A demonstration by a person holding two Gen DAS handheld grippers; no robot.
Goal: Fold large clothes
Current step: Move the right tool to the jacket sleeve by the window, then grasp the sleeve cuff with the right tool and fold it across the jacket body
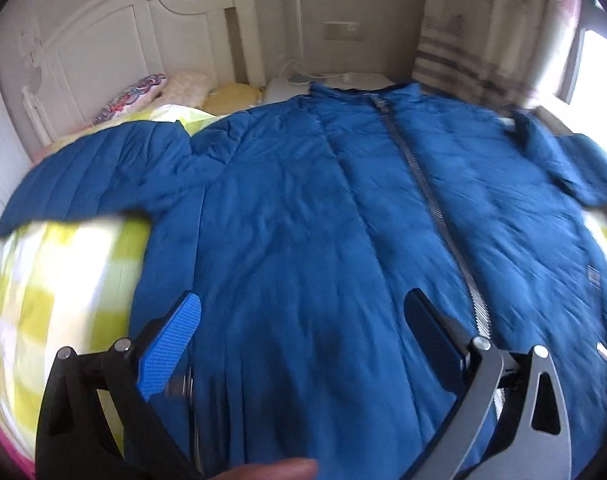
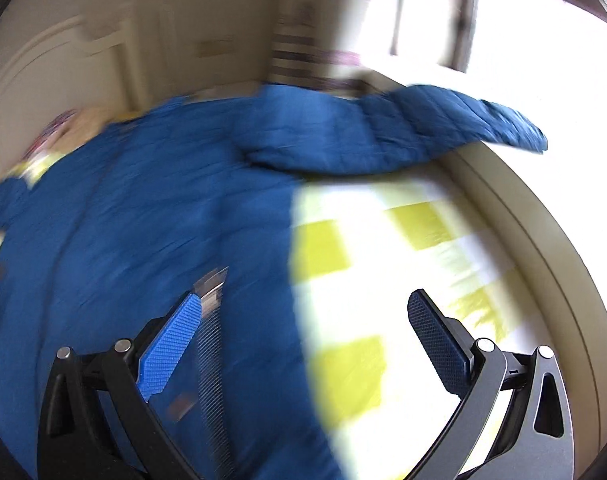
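A blue padded jacket [image 1: 303, 200] is lying spread flat, front up, across a bed covered by a yellow and white checked sheet [image 1: 63, 272]. Its zipper [image 1: 431, 200] is running from the collar near the headboard [image 1: 115, 40] down toward the camera, and it looks closed along the length that can be seen. One sleeve [image 1: 91, 176] is stretched out to the left over the sheet; the other sleeve [image 2: 443, 124] is reaching out to the bed's edge on the window side. Pillows [image 1: 183, 84] are lying at the head of the bed.

The left gripper [image 1: 303, 340] is being held above the lower front of the jacket, its fingers [image 1: 171, 344] spread wide with nothing between them. A fingertip [image 1: 279, 468] of the person is showing at the bottom edge.

The right gripper [image 2: 303, 340] is being held over the jacket's right edge, fingers [image 2: 439, 344] likewise spread wide and gripping nothing; this view is blurred.
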